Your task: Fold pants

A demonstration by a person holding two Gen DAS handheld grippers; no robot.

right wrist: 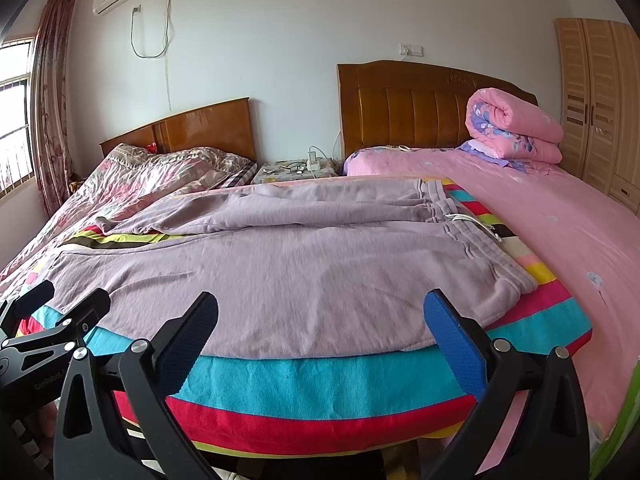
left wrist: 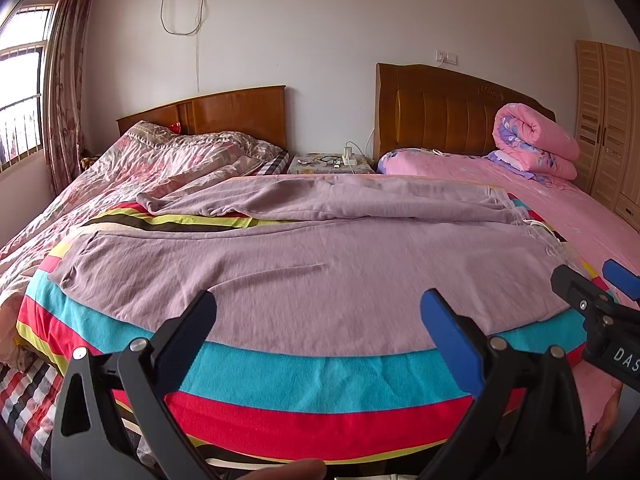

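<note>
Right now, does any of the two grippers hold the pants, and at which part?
Nothing is held. The left gripper and the right gripper are both open, with the pants lying flat on the striped blanket beyond their fingertips.

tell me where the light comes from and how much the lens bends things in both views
Left wrist view: daylight enters through the window, which is blown out white; the striped blanket bulges into an arc. Right wrist view: the same window glares at the left edge, the wardrobe leans inward, and the corners are vignetted black.

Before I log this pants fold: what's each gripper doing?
Left gripper: open, holding nothing, above the pants.
Right gripper: open, holding nothing.
</note>
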